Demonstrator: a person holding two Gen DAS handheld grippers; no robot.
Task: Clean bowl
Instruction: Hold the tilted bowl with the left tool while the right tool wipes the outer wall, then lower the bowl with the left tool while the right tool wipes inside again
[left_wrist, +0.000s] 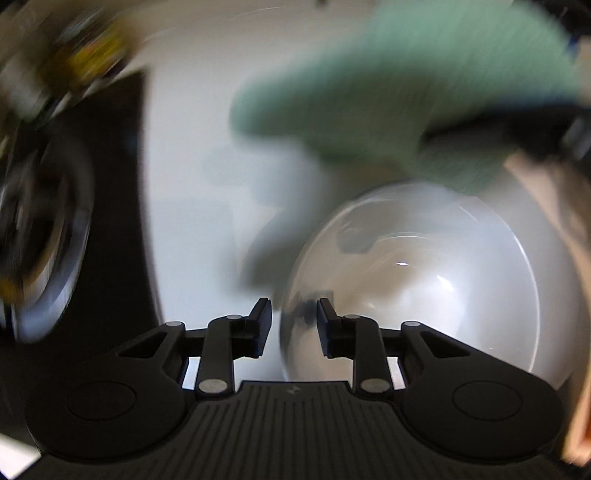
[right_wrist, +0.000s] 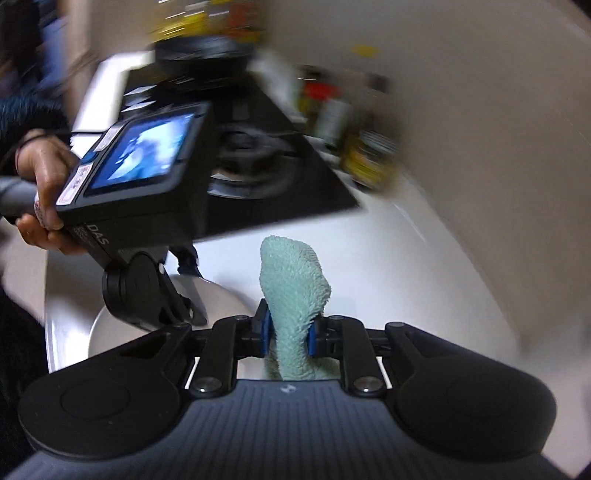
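Gleaming white counter (right_wrist: 388, 236) beside black stove (right_wrist: 258, 173)

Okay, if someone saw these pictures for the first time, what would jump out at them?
Probably the mint-green cloth, pinched upright in the right gripper over the white counter. Next, the glossy white bowl, its rim between the left gripper's fingers. Behind, the black stovetop and bottles are blurred.

The bowl (left_wrist: 424, 288) is smooth, glossy white, ceramic-looking. The cloth (right_wrist: 295, 291) is mint-green looped terry, rough and matt. The right gripper (right_wrist: 288, 332) is matt black plastic with ribbed body.
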